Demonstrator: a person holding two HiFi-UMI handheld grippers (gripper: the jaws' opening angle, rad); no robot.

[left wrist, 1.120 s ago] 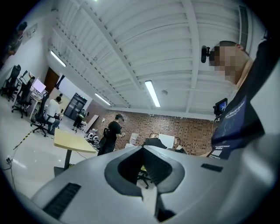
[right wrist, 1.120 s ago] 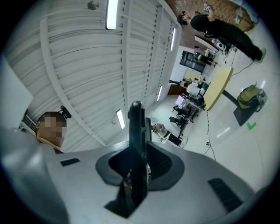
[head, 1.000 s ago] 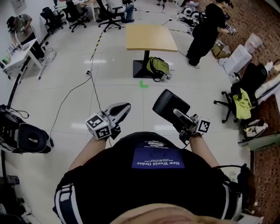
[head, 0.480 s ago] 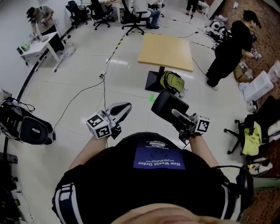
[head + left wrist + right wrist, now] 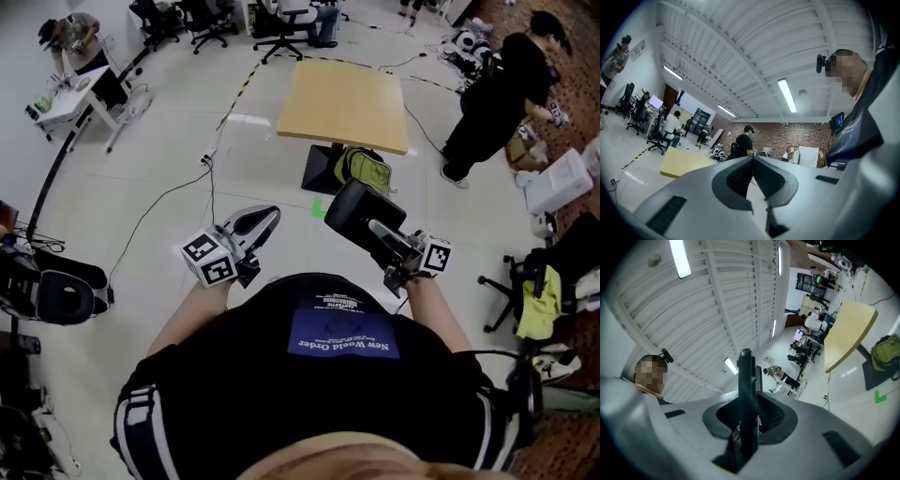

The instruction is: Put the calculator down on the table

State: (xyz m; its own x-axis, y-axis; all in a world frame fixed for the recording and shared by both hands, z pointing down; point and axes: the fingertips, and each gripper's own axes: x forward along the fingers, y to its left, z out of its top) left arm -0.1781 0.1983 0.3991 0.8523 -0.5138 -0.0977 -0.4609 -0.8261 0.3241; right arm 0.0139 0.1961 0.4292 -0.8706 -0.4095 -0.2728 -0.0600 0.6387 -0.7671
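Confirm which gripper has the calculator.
The right gripper: it is shut on the dark calculator, gripped edge-on. The left gripper has its jaws closed together with nothing between them.

1. "New World Order", in white letters that read upside down in the head view, on the blue patch [image 5: 339, 336] of the person's black shirt [image 5: 234, 394], at 6 o'clock.
2. Smaller print just above it on the shirt is too small to read.

Table [image 5: 347, 103] nearer than before
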